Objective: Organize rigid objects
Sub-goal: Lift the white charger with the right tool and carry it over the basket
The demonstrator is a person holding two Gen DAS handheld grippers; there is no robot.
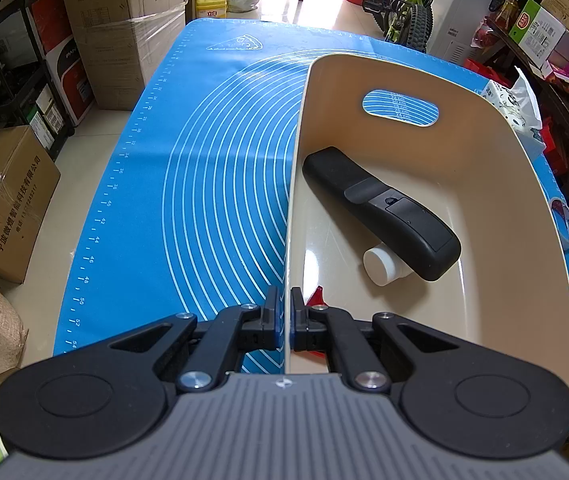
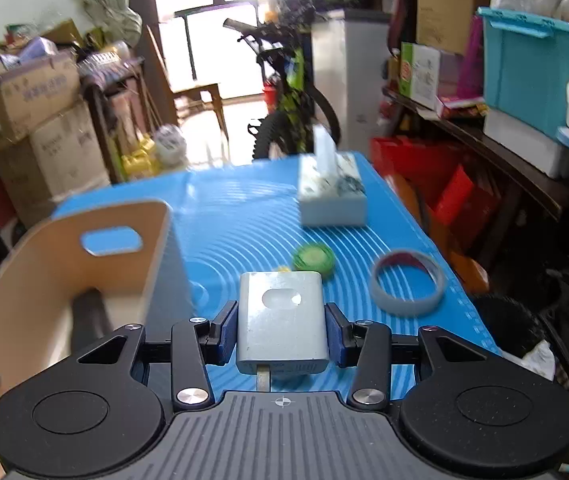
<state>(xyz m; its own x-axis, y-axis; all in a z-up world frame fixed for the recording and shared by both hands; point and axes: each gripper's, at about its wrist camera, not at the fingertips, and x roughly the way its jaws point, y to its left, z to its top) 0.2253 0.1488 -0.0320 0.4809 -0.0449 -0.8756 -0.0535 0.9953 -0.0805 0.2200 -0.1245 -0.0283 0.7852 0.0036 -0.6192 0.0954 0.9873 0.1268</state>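
Note:
A beige bin (image 1: 496, 208) with a handle hole stands on the blue mat (image 1: 212, 168). My left gripper (image 1: 284, 312) is shut on the bin's left wall, one finger on each side. Inside lie a black remote (image 1: 380, 212), a white bottle (image 1: 382, 266) partly under it, and something red (image 1: 316, 296) near my fingers. My right gripper (image 2: 282, 324) is shut on a white charger block (image 2: 282, 320) and holds it above the mat, right of the bin (image 2: 84, 272). A green round lid (image 2: 313, 262) and a tape ring (image 2: 407, 286) lie on the mat beyond.
A tissue box (image 2: 332, 196) stands at the mat's far right. Cardboard boxes (image 1: 124, 36) and a bicycle (image 1: 404, 4) crowd the floor around the table. Shelves with bins (image 2: 532, 68) run along the right side.

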